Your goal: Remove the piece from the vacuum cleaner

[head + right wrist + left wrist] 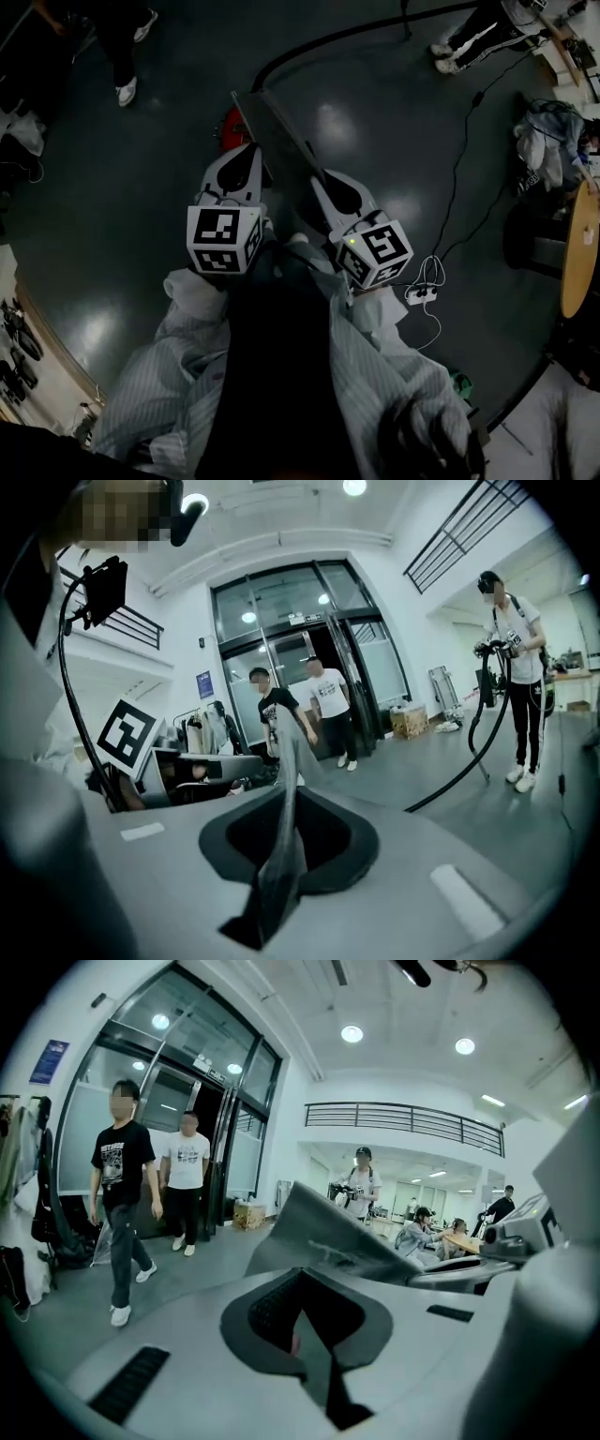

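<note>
A thin, flat grey piece (277, 127) is held over the dark floor between both grippers. My left gripper (253, 150) is shut on its near left edge; in the left gripper view the piece (328, 1232) rises as a slanted slab past the shut jaws (314, 1335). My right gripper (323, 178) is shut on the near right end. The right gripper view shows the piece (289, 761) edge-on, pinched in the jaws (281, 855). A red object (228, 127), partly hidden by the piece, lies on the floor under its left side.
A black hose (309, 52) curves across the floor beyond. A white power strip (419, 292) with cables lies to the right, near a wooden table (581, 244). People stand around: shoes (127, 89), two walkers (122, 1194), and one holding a hose (511, 667).
</note>
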Motion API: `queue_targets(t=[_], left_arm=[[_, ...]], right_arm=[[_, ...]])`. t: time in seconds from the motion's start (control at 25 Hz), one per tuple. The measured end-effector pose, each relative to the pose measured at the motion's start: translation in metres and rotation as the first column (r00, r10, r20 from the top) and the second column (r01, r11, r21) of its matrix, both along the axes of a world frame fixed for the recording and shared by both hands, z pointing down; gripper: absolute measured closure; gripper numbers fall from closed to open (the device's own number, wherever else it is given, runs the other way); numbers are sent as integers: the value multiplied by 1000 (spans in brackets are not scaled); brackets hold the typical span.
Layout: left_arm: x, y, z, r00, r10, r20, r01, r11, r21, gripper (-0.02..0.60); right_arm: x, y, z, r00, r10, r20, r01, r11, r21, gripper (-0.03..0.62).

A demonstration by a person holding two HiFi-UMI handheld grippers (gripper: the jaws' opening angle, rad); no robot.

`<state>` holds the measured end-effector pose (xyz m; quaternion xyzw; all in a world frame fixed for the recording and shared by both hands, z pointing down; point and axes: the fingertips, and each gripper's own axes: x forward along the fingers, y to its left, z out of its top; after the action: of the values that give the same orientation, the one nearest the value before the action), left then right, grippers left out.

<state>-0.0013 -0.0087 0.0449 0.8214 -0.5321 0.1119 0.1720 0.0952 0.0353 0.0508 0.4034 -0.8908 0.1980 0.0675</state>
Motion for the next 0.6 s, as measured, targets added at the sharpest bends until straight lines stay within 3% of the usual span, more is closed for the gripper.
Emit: queue_targets(t=[0.24,0.48,0.6], left_arm=[[32,10,-1,1000,17,-13,-17,1000,19,577],[19,20,-16,1000,3,6,-3,999,37,577],[20,2,5,1000,0,8,0,1000,16,577]], right_arm=[[20,5,-2,1000,-4,-16,5,999,40,566],[6,14,-14,999,-34,13,33,999,39,566],[5,-4,5,999,-52,17,51,998,19,566]])
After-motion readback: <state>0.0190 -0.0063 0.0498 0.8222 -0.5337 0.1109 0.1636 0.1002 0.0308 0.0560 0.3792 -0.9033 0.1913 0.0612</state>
